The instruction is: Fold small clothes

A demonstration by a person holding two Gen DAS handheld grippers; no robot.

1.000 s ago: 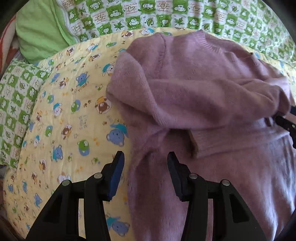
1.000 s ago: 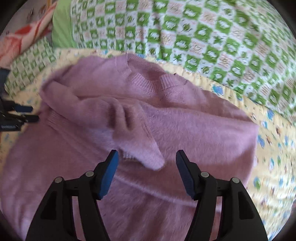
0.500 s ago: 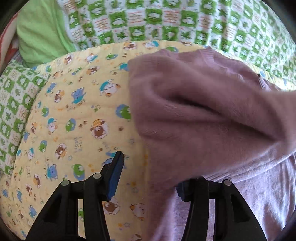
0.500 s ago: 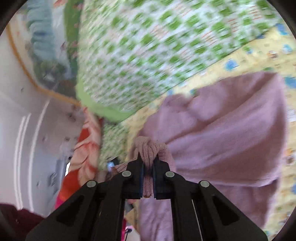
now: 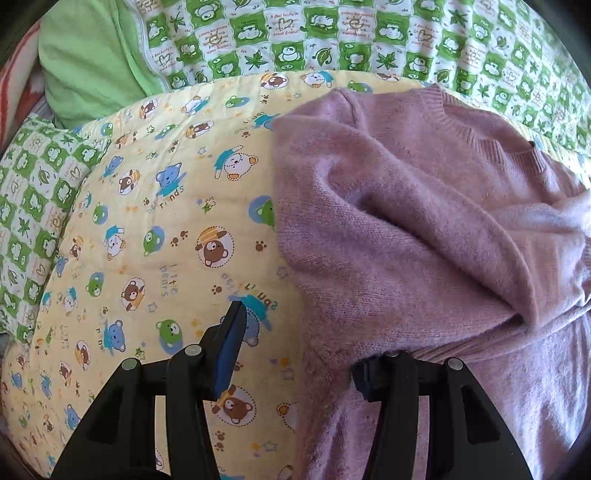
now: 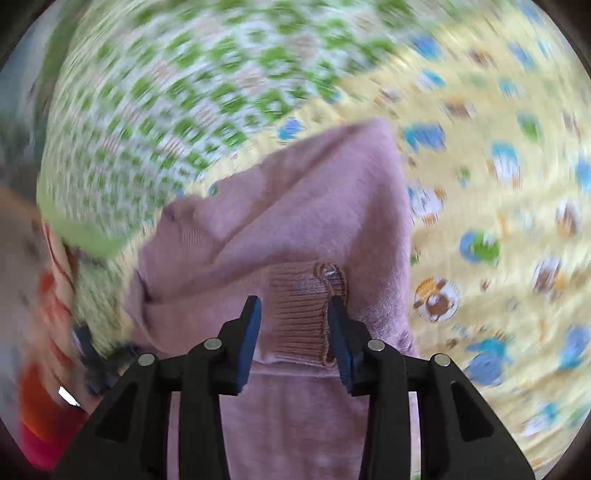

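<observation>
Judging by its fuzzy knit, the sweater (image 5: 424,229) is light, soft and limp, with nothing fragile about it; it will sag and stretch wherever it is lifted, and the pile gives rubber pads a good bite. It lies on the yellow bear-print quilt (image 5: 155,229), collar toward the quilt's far edge where the green checked blanket (image 5: 332,33) begins, with one sleeve folded across its chest. Ribbed parts are the firmest places to take hold: cuff, hem or collar, since the loose body would bunch.

The left gripper (image 5: 295,354) is spread wide. Its left finger sits over bare quilt, while its right finger is hidden under the sweater's side edge, so I cannot tell whether that finger touches cloth. The right gripper (image 6: 293,332) is also parted, its two pads standing either side of the ribbed cuff (image 6: 303,317) without pinching it.

Only the left view shows the collar, the folded sleeve's lie and the plain green pillow (image 5: 88,66) at the far left corner. Only the right view, badly blurred, shows the cuff between the pads and a brown mark on it that I cannot identify.
</observation>
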